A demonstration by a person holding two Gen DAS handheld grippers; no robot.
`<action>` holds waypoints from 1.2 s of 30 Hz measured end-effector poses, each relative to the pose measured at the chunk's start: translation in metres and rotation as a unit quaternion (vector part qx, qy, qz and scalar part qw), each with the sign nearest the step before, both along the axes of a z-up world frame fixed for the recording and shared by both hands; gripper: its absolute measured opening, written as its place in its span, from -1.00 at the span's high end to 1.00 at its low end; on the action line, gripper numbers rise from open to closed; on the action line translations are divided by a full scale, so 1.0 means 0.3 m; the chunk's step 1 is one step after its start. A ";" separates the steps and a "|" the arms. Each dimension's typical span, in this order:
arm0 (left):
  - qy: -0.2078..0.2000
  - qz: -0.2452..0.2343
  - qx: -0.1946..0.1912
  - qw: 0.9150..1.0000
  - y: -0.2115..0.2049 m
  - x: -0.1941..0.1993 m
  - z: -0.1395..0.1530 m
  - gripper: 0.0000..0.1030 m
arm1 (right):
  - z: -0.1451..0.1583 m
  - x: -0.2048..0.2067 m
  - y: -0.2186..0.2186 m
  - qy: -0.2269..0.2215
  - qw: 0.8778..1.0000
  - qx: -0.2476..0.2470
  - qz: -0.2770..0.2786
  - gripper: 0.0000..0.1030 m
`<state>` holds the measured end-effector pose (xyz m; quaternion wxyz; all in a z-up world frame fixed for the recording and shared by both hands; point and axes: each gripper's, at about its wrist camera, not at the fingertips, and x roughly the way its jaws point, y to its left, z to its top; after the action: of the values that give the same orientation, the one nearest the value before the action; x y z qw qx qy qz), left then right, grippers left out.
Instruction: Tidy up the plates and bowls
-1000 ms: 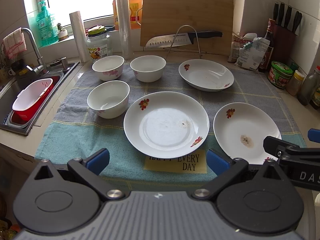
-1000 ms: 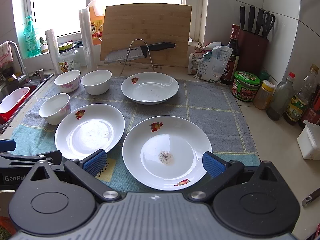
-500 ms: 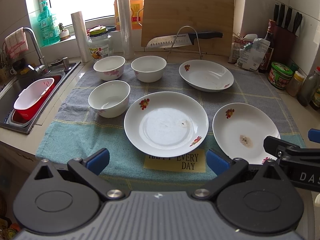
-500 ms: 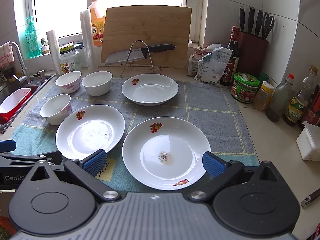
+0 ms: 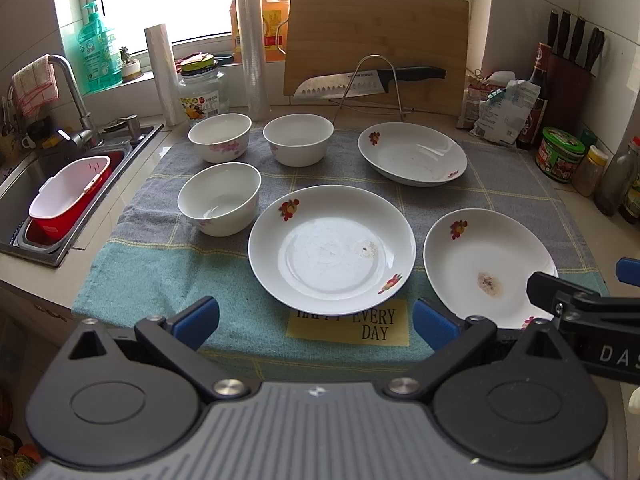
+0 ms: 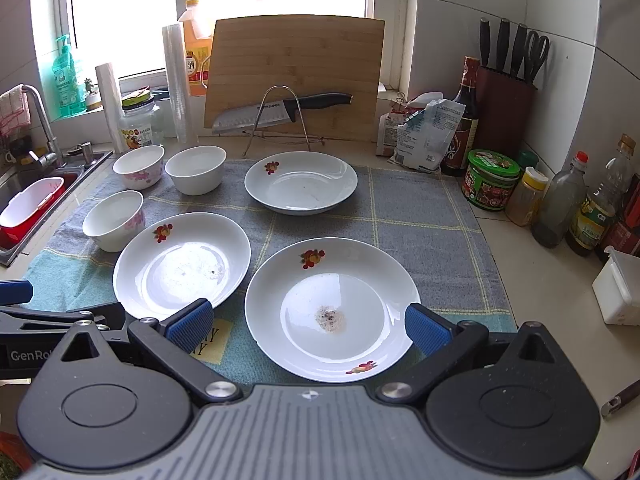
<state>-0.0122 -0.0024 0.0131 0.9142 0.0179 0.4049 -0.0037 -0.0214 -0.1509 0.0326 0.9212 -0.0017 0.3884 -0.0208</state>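
Note:
Three white flowered plates lie on a grey-green towel [image 5: 168,280]: a middle plate [image 5: 331,251], a right plate [image 5: 486,268] with a brown stain, and a far plate [image 5: 412,154]. Three white bowls stand at the left: a near bowl [image 5: 219,203] and two behind it [image 5: 219,136] [image 5: 298,139]. My left gripper [image 5: 316,322] is open and empty, just in front of the middle plate. My right gripper [image 6: 308,322] is open and empty; its jaws stand either side of the stained plate [image 6: 332,310], above its near half. The middle plate [image 6: 182,266] lies to its left.
A sink [image 5: 24,184] with a red and white basin [image 5: 68,200] is at the left. A cutting board [image 5: 376,40] and a knife on a wire rack [image 5: 372,80] stand at the back. Jars, bottles [image 6: 560,204] and a knife block [image 6: 506,112] line the right side.
Both grippers have risen or drawn back slightly, so the dishes sit a little lower in view. No dish has moved. Both grippers remain open.

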 end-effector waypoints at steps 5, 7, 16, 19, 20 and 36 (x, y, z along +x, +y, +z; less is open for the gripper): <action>-0.001 0.003 -0.001 1.000 -0.003 -0.003 0.001 -0.98 | 0.000 -0.002 0.000 -0.002 1.000 0.001 0.003 -1.00; -0.002 0.002 -0.002 1.000 -0.003 -0.004 -0.001 -0.98 | -0.001 -0.003 -0.001 -0.003 1.000 0.001 0.005 -1.00; -0.022 -0.007 -0.020 1.000 0.000 -0.007 0.000 -0.98 | -0.011 -0.023 -0.016 -0.038 0.998 -0.007 0.041 -1.00; -0.038 -0.012 -0.027 0.999 -0.001 -0.008 -0.001 -0.98 | -0.016 -0.027 -0.023 -0.046 0.998 -0.012 0.047 -1.00; -0.042 -0.014 -0.027 0.999 -0.002 -0.008 -0.002 -0.98 | -0.018 -0.027 -0.028 -0.048 0.998 -0.015 0.050 -1.00; -0.015 -0.039 -0.049 0.998 0.018 0.023 -0.092 -0.98 | -0.243 -0.050 -0.173 -0.005 0.995 -0.028 0.092 -1.00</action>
<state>-0.0054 0.0030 -0.0147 0.9192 -0.0112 0.3893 -0.0586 -0.0363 -0.2029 -0.0401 0.9206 -0.0636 0.3816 0.0534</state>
